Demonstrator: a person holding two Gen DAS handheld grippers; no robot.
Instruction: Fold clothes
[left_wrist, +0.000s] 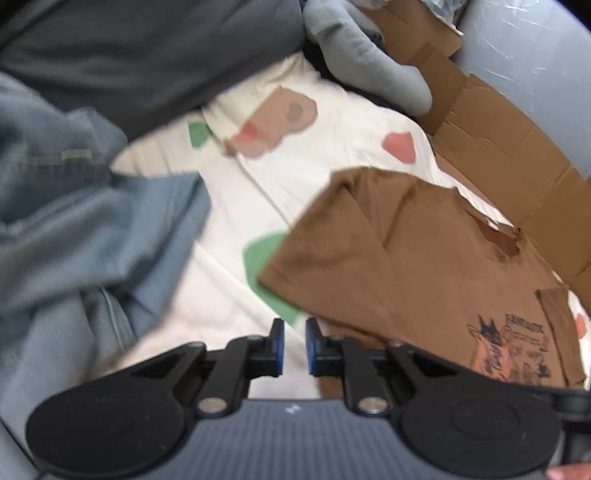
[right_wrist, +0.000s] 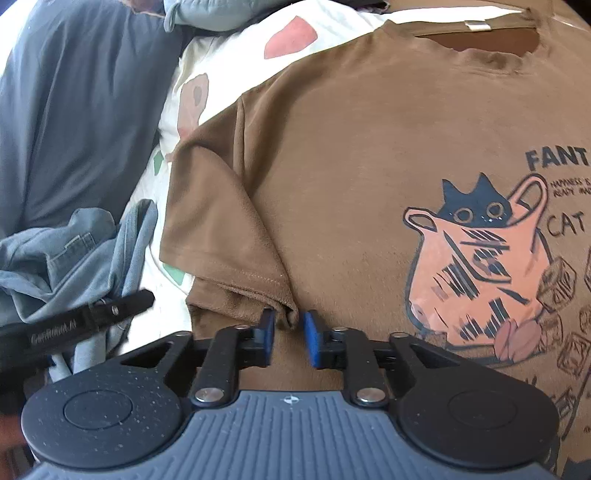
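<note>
A brown T-shirt (right_wrist: 351, 147) with a cat print (right_wrist: 476, 266) lies face up and spread on a white patterned sheet (left_wrist: 295, 155). My right gripper (right_wrist: 289, 325) hovers at the hem of its short sleeve (right_wrist: 229, 229). The jaws stand a little apart, with a small nub of sleeve fabric between the tips that the pads do not press. In the left wrist view the same T-shirt (left_wrist: 424, 258) lies to the right. My left gripper (left_wrist: 294, 328) is over the bare sheet just off the shirt's edge, narrowly open and holding nothing.
A crumpled grey-blue garment (left_wrist: 74, 229) is heaped left of the shirt, also visible as a heap (right_wrist: 66, 254) beside the left gripper's black body (right_wrist: 92, 314). Dark grey bedding (left_wrist: 147, 55) lies behind. Flattened cardboard (left_wrist: 498, 129) and a grey plush item (left_wrist: 369, 55) border the far right.
</note>
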